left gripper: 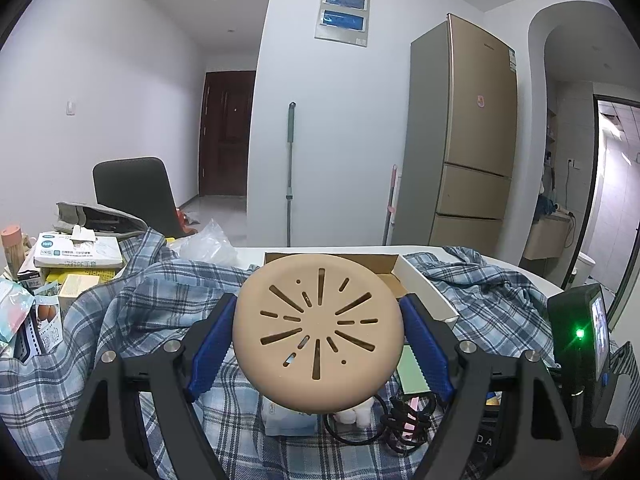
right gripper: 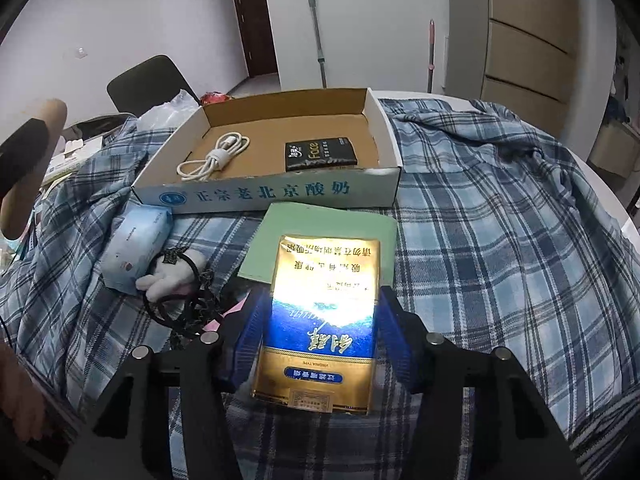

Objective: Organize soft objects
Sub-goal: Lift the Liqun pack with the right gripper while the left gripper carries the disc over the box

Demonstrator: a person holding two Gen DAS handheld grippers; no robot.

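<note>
left wrist | fingers [left gripper: 236, 328] clamp tan slotted round pad [left gripper: 318, 336] | right fingers [right gripper: 252, 340] grip glossy gold-blue pack [right gripper: 320, 320]

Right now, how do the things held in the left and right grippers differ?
The tan disc is round and matte, with slots cut through it; the gold-and-blue pack is a glossy, printed rectangle. The disc is held up above the plaid cloth by the left gripper; the pack lies low over the cloth and a green sheet in the right gripper. Both sit between blue pads.

Black angular gripper frames, silver round screws, ribbed blue fingers [left gripper: 212, 344] on both
</note>
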